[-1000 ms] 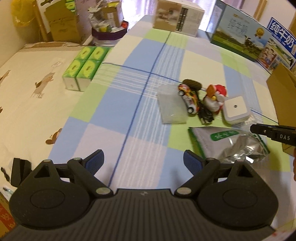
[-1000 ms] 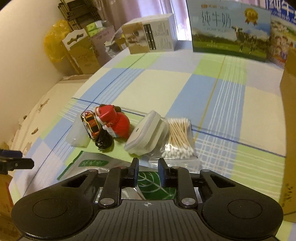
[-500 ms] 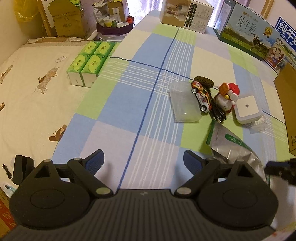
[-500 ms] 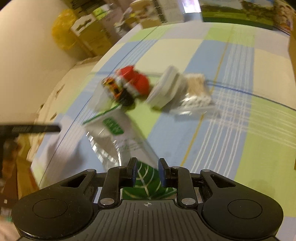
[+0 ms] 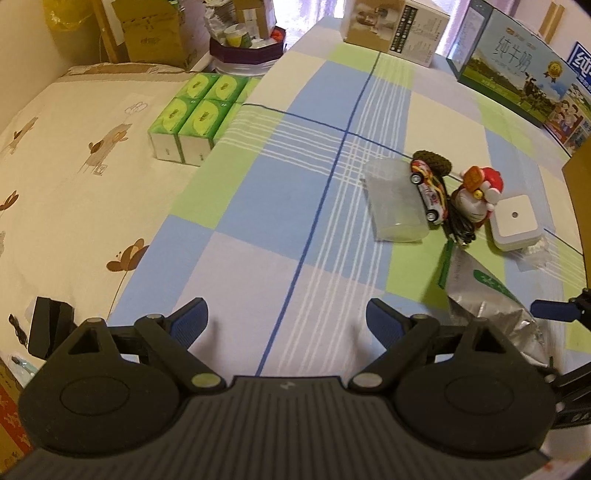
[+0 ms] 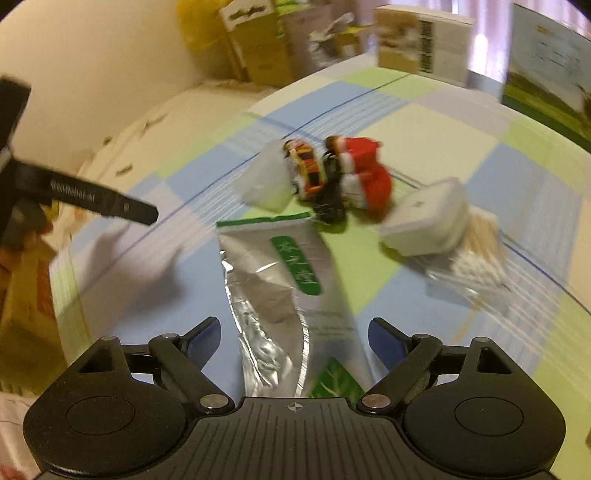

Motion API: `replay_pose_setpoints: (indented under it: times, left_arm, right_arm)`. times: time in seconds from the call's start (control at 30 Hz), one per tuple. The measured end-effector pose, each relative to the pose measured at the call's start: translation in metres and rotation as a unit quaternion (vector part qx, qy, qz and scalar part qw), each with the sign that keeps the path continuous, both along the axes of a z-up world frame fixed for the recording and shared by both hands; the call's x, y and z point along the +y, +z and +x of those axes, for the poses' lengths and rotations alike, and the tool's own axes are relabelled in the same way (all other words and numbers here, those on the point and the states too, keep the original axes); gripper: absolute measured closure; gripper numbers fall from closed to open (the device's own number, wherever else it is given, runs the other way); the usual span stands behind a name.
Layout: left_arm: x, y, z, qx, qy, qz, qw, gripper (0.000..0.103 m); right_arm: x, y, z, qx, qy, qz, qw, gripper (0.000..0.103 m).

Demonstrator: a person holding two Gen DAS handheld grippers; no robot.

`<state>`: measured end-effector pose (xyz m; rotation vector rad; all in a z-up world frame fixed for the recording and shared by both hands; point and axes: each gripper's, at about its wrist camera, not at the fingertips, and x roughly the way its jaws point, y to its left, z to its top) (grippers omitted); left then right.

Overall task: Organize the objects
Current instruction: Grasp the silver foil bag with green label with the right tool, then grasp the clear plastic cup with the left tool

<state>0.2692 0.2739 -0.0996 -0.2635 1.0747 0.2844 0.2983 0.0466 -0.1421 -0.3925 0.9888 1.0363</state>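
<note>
A silver foil bag (image 6: 273, 288) with a green label lies flat on the checked cloth, between the fingers of my open right gripper (image 6: 295, 336), which do not touch it. The bag (image 5: 491, 314) also shows at the right of the left wrist view. Beyond it sit a clear plastic box (image 5: 395, 201), a toy car (image 5: 428, 192), a red figurine (image 5: 476, 199), a white square box (image 5: 515, 221) and a bag of cotton swabs (image 6: 476, 251). My left gripper (image 5: 286, 321) hovers open over bare cloth, left of the bag.
Green tissue packs (image 5: 195, 114) stand on the cream sheet at the left. Milk cartons (image 5: 517, 85) and a printed box (image 5: 395, 29) line the far edge. A brown cardboard box (image 5: 580, 192) stands at the right. A black block (image 5: 48, 332) sits near left.
My right gripper, which was shut on the silver bag, pulled it toward the near edge and has opened, letting it go. The left gripper stayed open.
</note>
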Motion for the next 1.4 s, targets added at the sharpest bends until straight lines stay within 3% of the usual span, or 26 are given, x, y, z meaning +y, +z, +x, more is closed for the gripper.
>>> replay_pose_setpoints:
  times: [0.23, 0.4, 0.43, 0.47, 0.8, 1.13, 1.3, 1.4]
  left_arm:
    - [0.001, -0.005, -0.001, 0.002, 0.004, -0.005, 1.0000, 0.012]
    - [-0.004, -0.008, 0.003, 0.004, -0.006, -0.010, 0.9999, 0.012]
    - [-0.005, -0.008, 0.004, 0.004, -0.008, -0.011, 0.9999, 0.013]
    - [-0.007, -0.009, 0.006, 0.004, -0.012, -0.013, 0.9998, 0.013]
    - [-0.028, -0.011, 0.037, -0.005, -0.061, -0.017, 0.9980, 0.014]
    - [-0.045, -0.016, 0.098, -0.021, -0.095, -0.002, 0.9953, 0.017]
    - [-0.043, -0.029, 0.119, -0.006, -0.095, 0.006, 0.9954, 0.024]
    - [-0.039, -0.033, 0.126, -0.006, -0.097, 0.012, 0.9952, 0.034]
  right_arm:
    - [0.021, -0.019, -0.010, -0.057, 0.033, -0.035, 0.997, 0.019]
    - [0.019, -0.017, -0.011, -0.068, 0.037, -0.027, 0.997, 0.042]
    - [0.017, -0.015, -0.010, -0.071, 0.032, -0.025, 0.997, 0.054]
    - [0.014, -0.013, -0.008, -0.067, 0.031, -0.022, 0.997, 0.056]
    - [-0.027, 0.023, 0.000, -0.035, -0.044, 0.032, 0.998, 0.059]
    - [-0.073, 0.050, 0.017, -0.031, -0.158, 0.057, 0.985, 0.059]
    - [-0.097, 0.056, 0.027, -0.036, -0.201, 0.054, 0.977, 0.059]
    - [-0.104, 0.056, 0.031, -0.034, -0.218, 0.052, 0.974, 0.059]
